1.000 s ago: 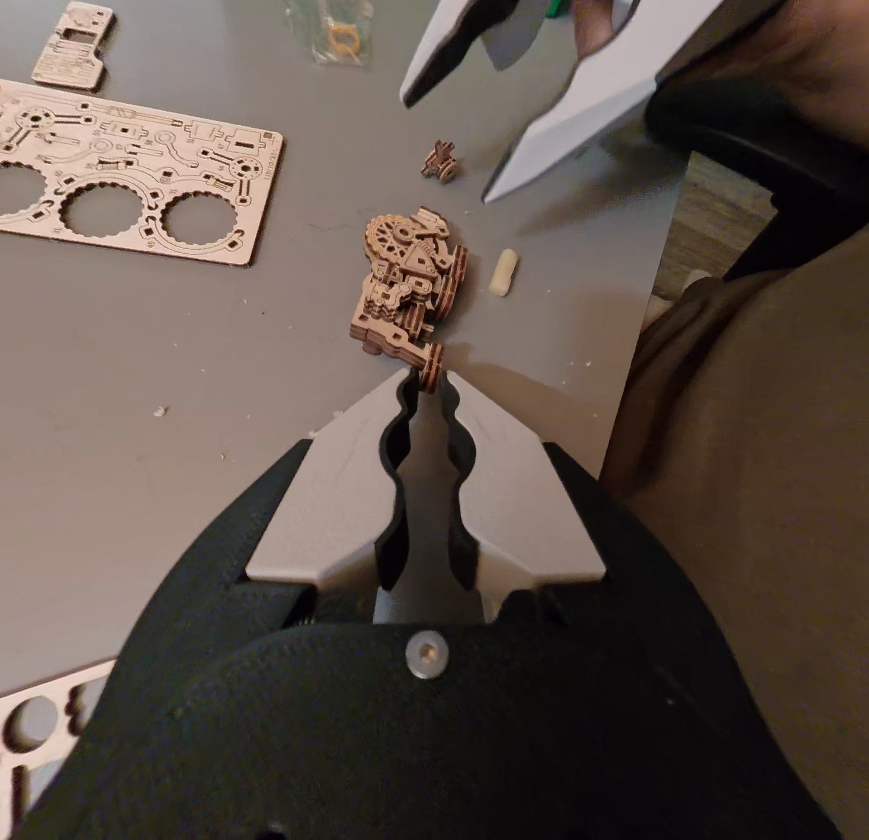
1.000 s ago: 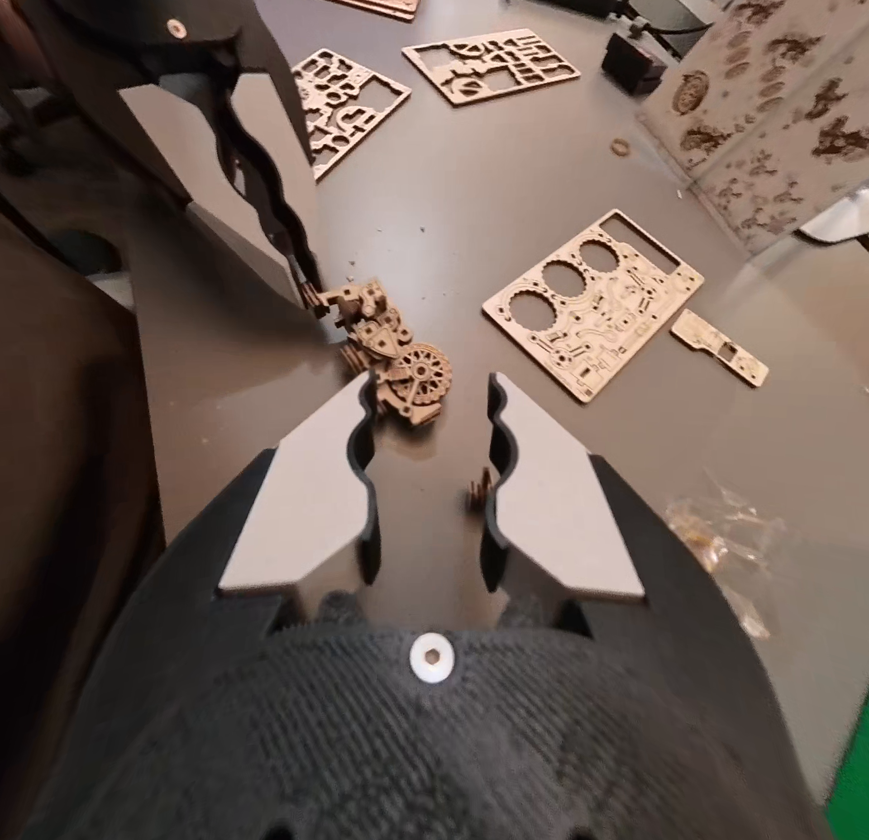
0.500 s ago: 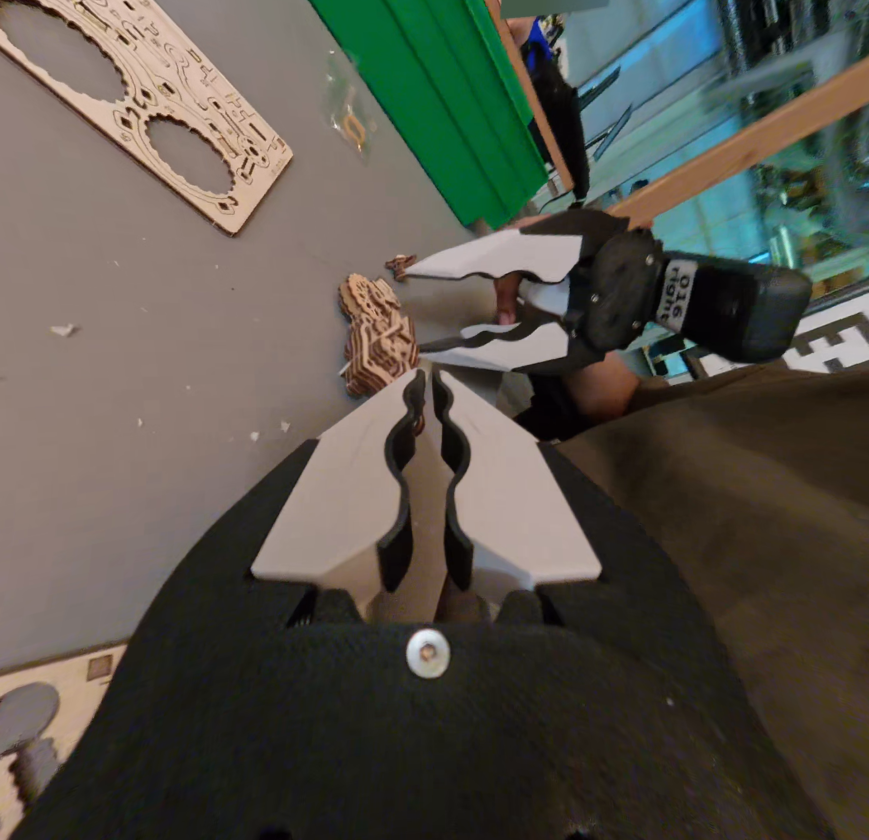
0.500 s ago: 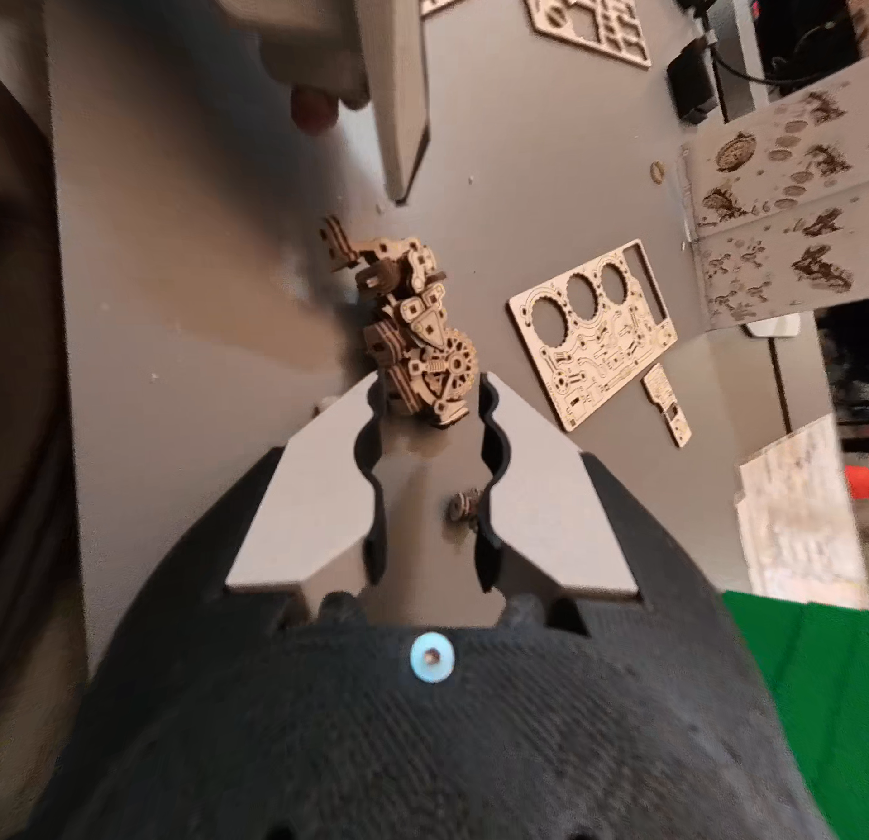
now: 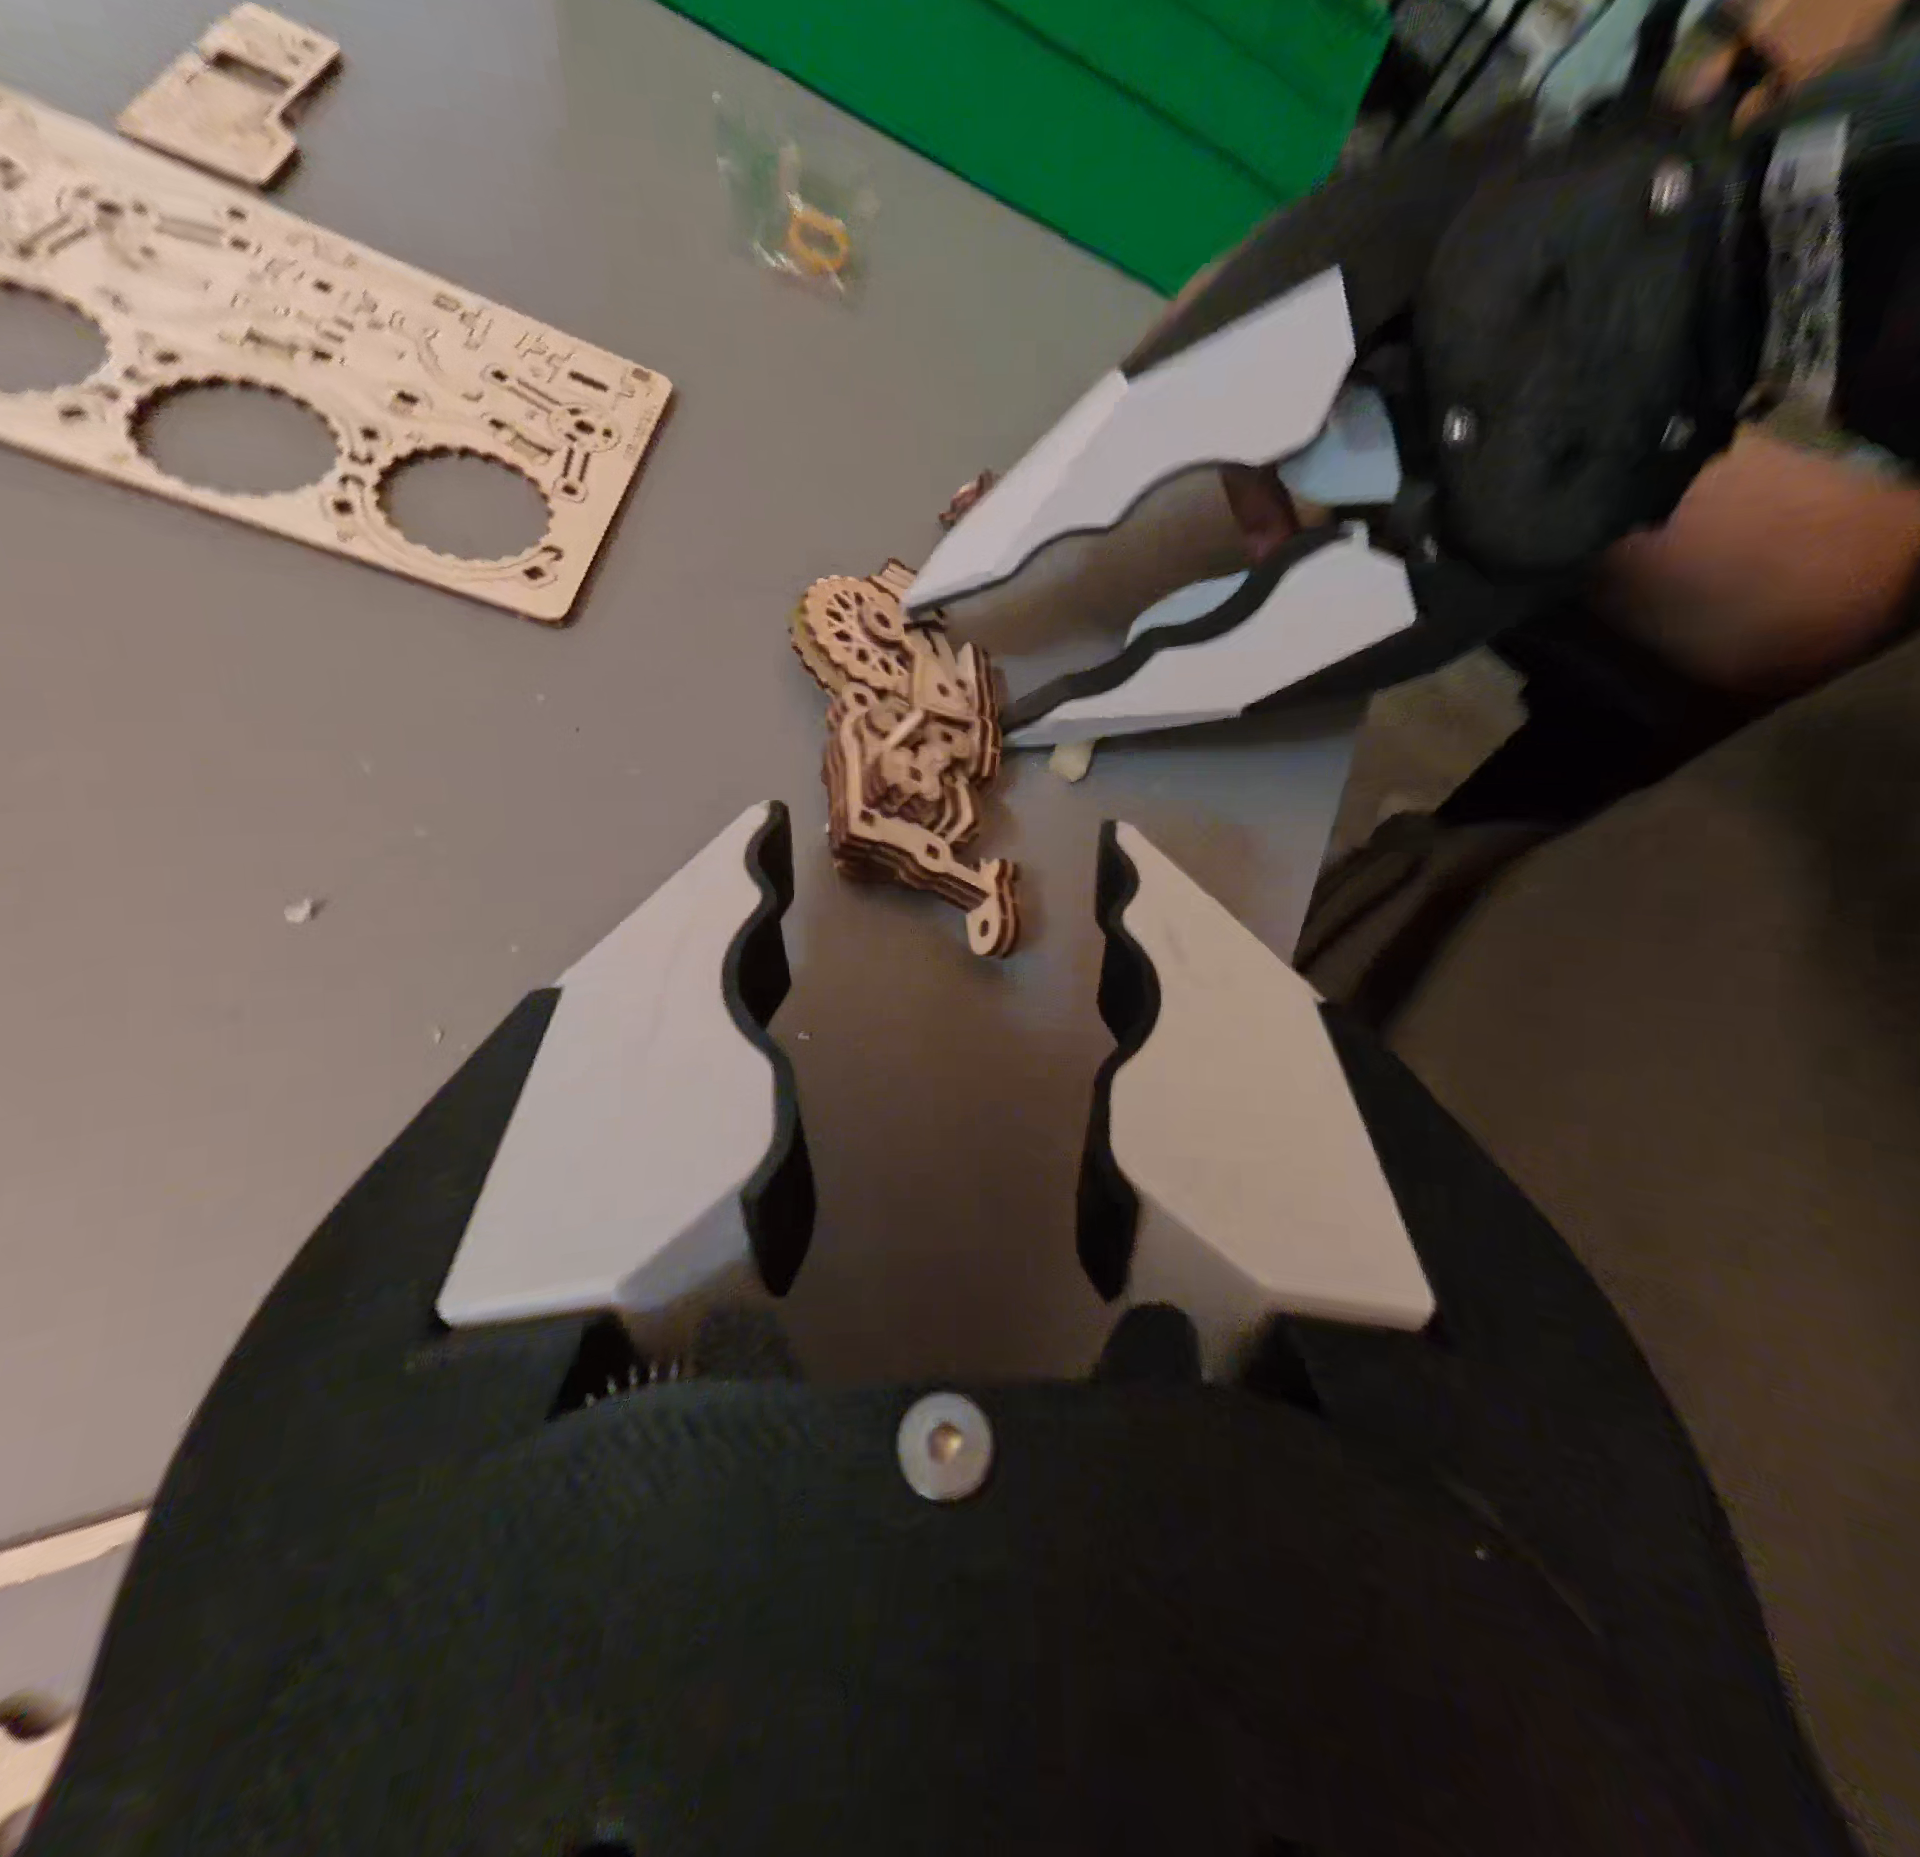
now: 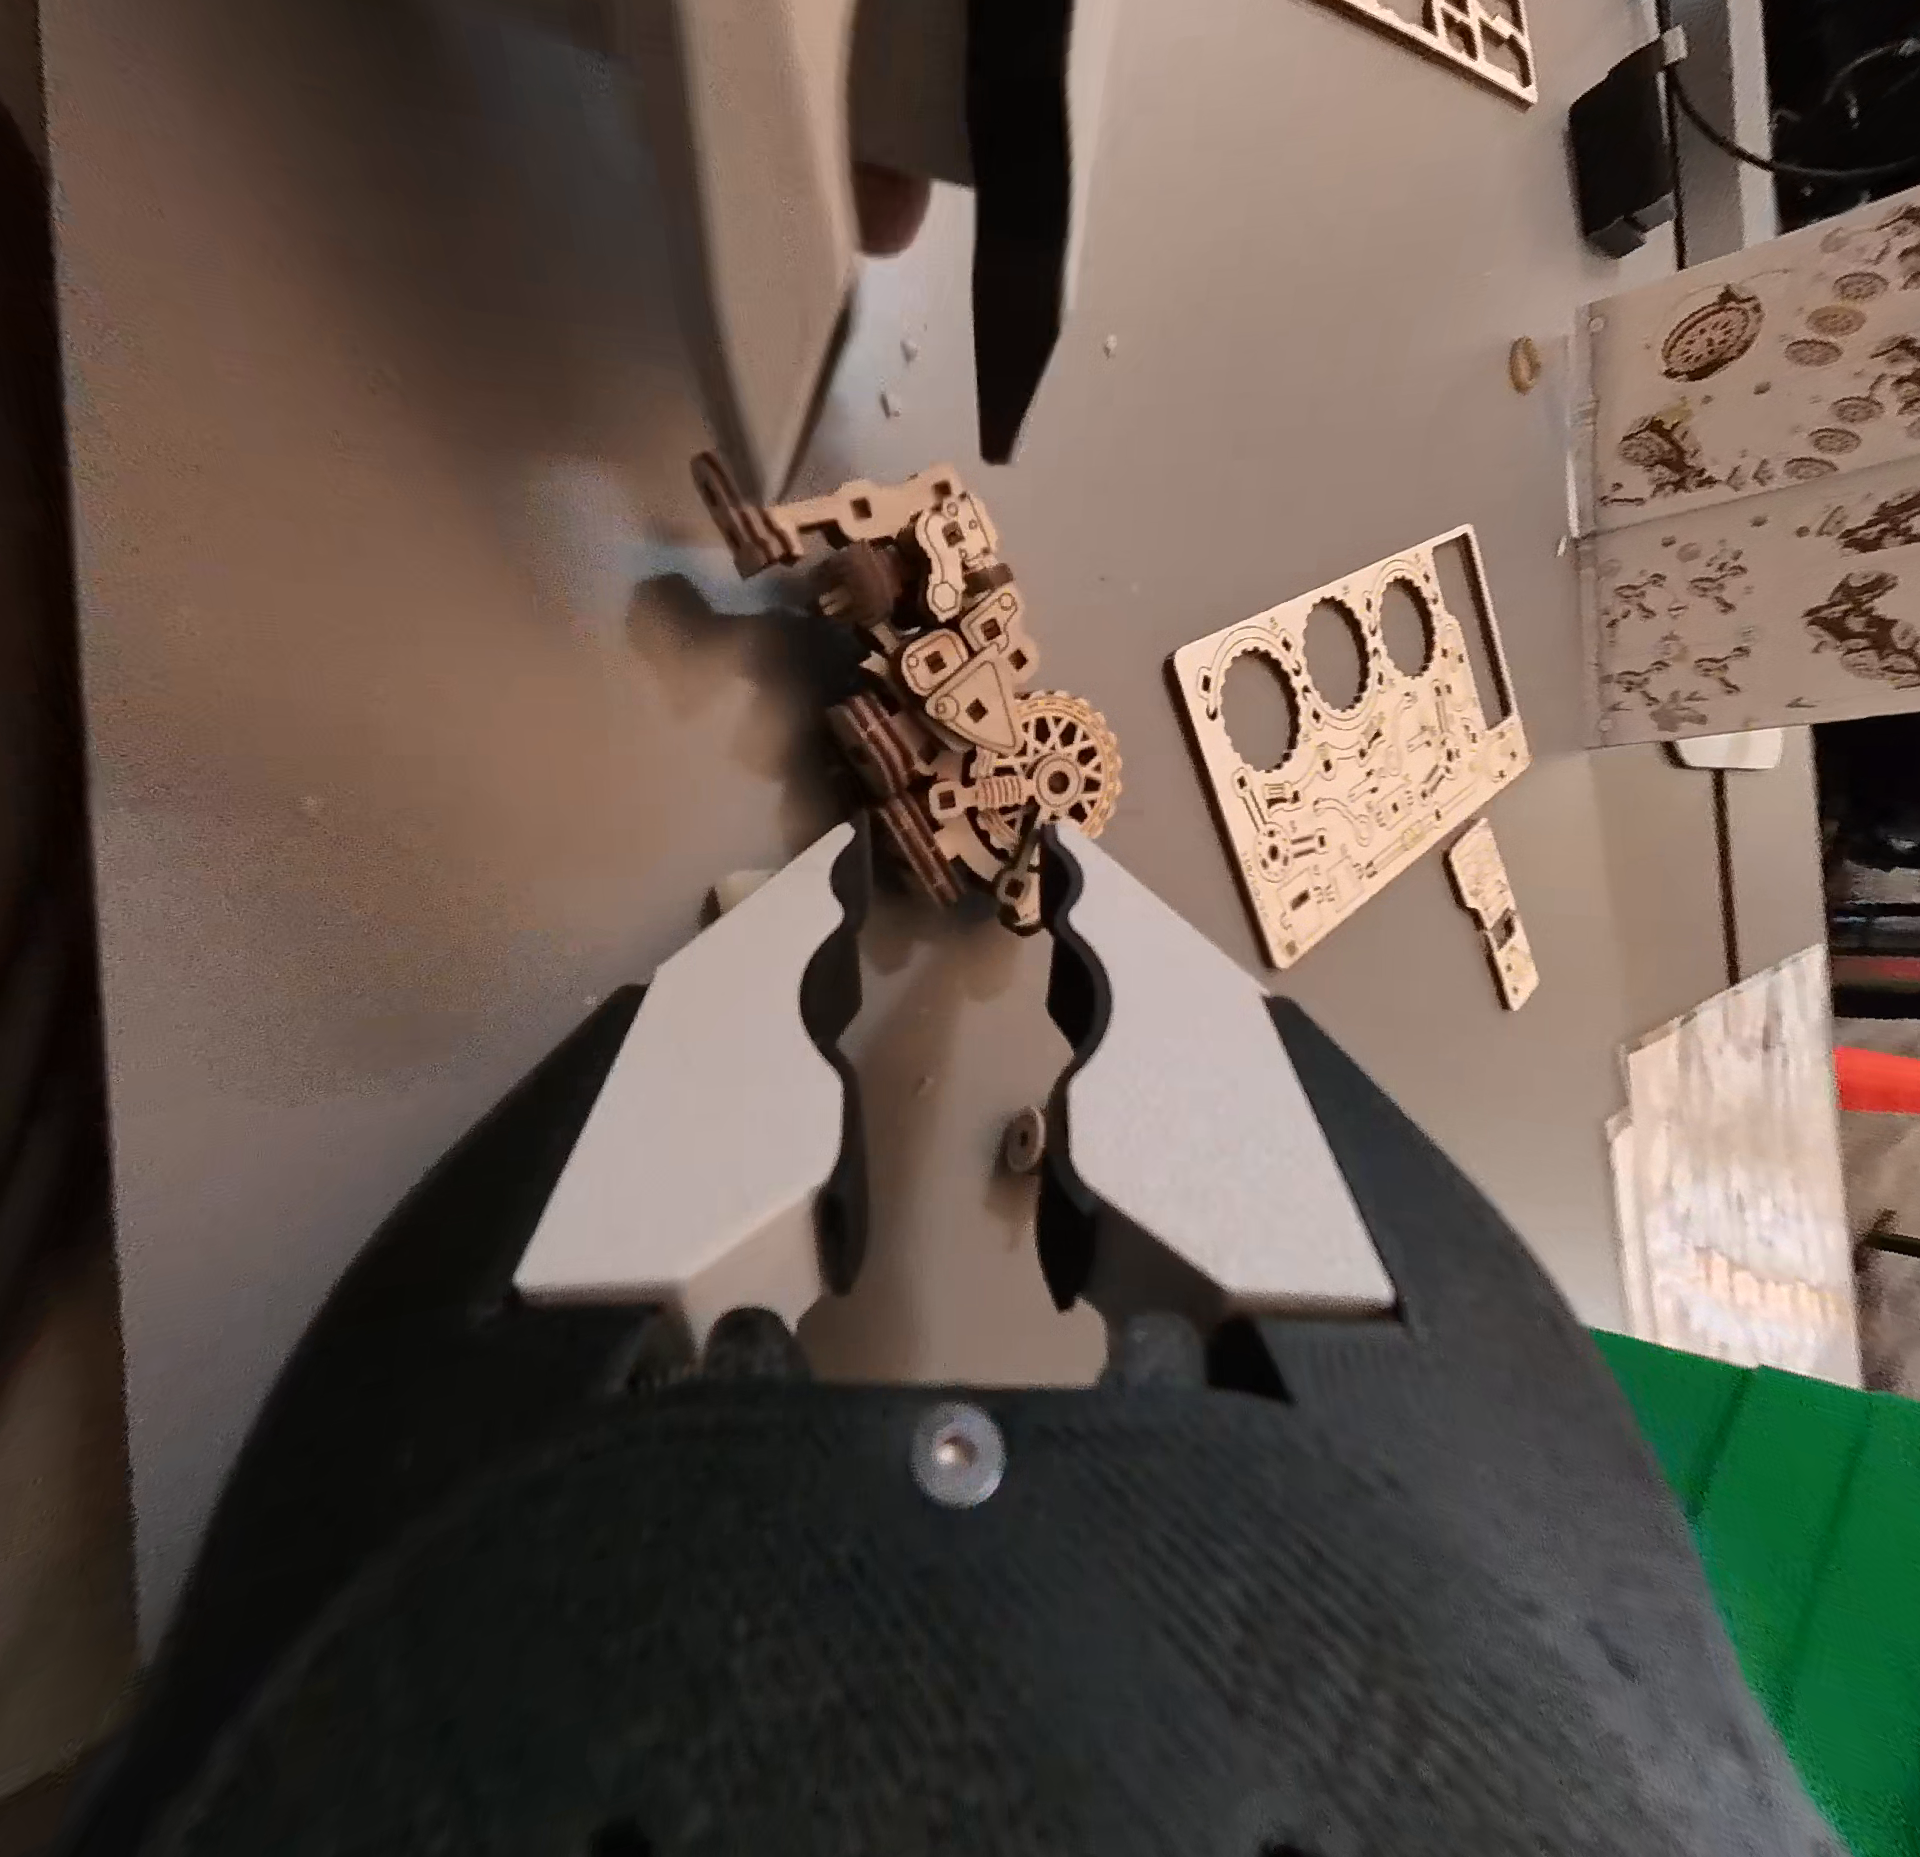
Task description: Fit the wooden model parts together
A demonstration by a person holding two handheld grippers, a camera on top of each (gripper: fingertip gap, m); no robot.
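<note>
The partly built wooden model (image 5: 904, 737) lies on the grey table (image 5: 312, 872) near its right edge. It also shows in the right wrist view (image 6: 966, 685), gear wheel toward me. My right gripper (image 6: 951, 841) is closed onto the model's gear end, both tips touching it; it also shows in the left wrist view (image 5: 961, 664). My left gripper (image 5: 940, 836) is open and empty, just short of the model's hooked tab; it also shows in the right wrist view (image 6: 883, 457). A small loose wooden piece (image 6: 1023, 1137) lies on the table between my right fingers.
A cut-out wooden sheet (image 5: 312, 394) with round holes and a small wooden card (image 5: 234, 93) lie to the left. A plastic bag (image 5: 805, 218) with a ring lies behind, before a green box (image 5: 987, 72). A cream peg (image 5: 1070, 763) lies by the table edge. Printed pages (image 6: 1756, 457) lie farther off. Between my right fingertips and the small loose wooden piece (image 6: 1023, 1137) there is roughly 7 cm.
My left gripper has let go of the model's tab and opened wide. My right gripper has narrowed onto the model's gear end.
</note>
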